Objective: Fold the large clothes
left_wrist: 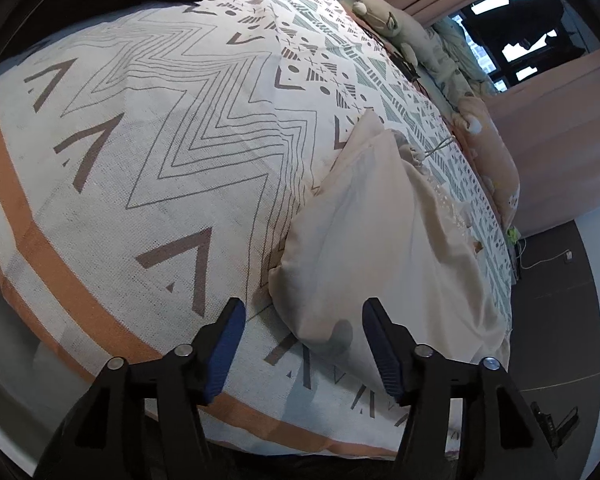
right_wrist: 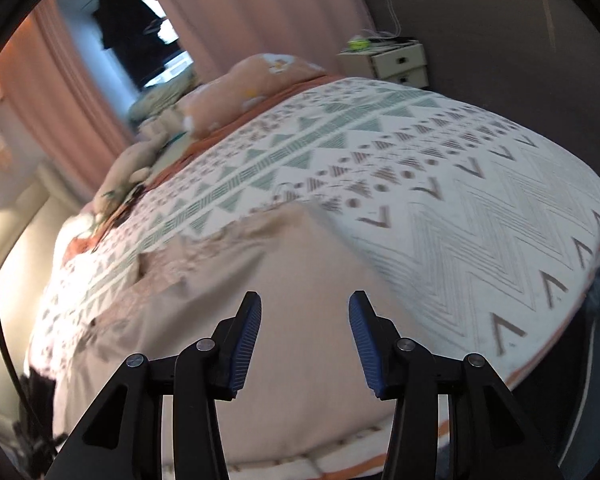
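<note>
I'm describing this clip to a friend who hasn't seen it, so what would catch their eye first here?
Probably the bedspread, with bold zigzags, chevrons and an orange border, filling most of both views. Next, the folded cream garment lying on it near the bed's edge, just beyond the left gripper, whose blue-padded jaws stand apart with nothing between them. Plush toys line the far side by the pink curtains.

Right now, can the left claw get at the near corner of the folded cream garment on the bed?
Probably yes: the left claw is open, with the folded cream garment just ahead and nothing between.

Home bedroom: patterned bed (right_wrist: 420,184), nightstand (right_wrist: 396,62), pink curtains (right_wrist: 252,12).
</note>
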The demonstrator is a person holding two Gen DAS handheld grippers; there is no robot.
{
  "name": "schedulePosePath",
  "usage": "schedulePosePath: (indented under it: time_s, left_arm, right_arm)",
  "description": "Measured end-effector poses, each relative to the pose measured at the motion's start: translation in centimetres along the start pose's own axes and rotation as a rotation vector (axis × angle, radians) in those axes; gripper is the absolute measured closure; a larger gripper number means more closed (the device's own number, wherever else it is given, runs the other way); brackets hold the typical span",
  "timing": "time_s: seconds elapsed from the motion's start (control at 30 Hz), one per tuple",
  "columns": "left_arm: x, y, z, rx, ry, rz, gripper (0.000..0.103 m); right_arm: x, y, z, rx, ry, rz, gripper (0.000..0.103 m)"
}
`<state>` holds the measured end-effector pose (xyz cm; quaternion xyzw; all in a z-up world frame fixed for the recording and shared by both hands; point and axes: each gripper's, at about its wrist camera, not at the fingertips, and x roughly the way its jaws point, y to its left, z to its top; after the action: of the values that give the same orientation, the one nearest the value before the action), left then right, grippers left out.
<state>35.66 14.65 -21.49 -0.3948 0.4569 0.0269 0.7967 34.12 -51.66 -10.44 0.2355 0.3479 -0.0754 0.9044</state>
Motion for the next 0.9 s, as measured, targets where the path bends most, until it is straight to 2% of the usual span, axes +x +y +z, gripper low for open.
schedulePosePath:
  time_s: [0.13, 0.37, 0.6, 0.9]
  left_arm:
    - [-0.4, 0.2, 0.1, -0.02, 0.014, -0.031, 0.039]
    - [-0.3, -0.2, 0.0, -0.004, 0.027, -0.023, 0.039]
    - [-0.1, 0.1, 0.2, -0.024, 0.032, -0.01, 0.039]
    - [-0.5, 0.5, 0.6, -0.054, 0.022, 0.012, 0.039]
  right_arm:
    - [1.6, 4.3, 0.3, -0.075, 0.029, 0.047, 0.056]
    - [4.9, 13.0, 0.8, -0.247, 0.122, 0.156, 0.057]
    - [9.5, 18.5, 1.1, -0.308, 0.222, 0.228, 0.057]
    - [17.6, 24.4, -1.5, -0.381, 0.401, 0.216, 0.057]
